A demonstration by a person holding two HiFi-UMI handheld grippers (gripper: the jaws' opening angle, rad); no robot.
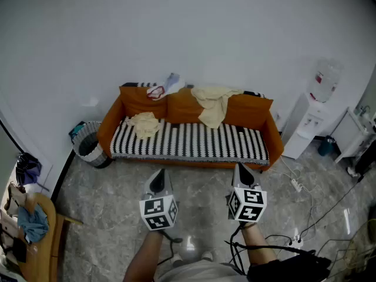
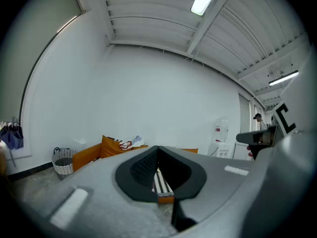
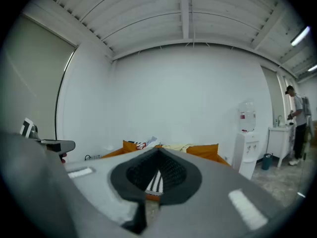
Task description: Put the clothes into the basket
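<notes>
While the left claw (image 1: 157, 180) and right claw (image 1: 242, 174) hang clenched and empty, well short of the sofa (image 1: 194, 141), the cream shirt (image 1: 145, 124) lies on its seat near the basket (image 1: 89, 144). Best to step closer, unclench one claw, and pinch a thick fold.

L gripper (image 1: 158, 178), R gripper (image 1: 241, 171): jaws shut, empty

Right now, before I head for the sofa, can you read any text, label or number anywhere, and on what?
No word or number can be read in any view.
Water bottle label: a red patch, too small to read.
Marker cubes: black-and-white square codes only, no letters.
</notes>
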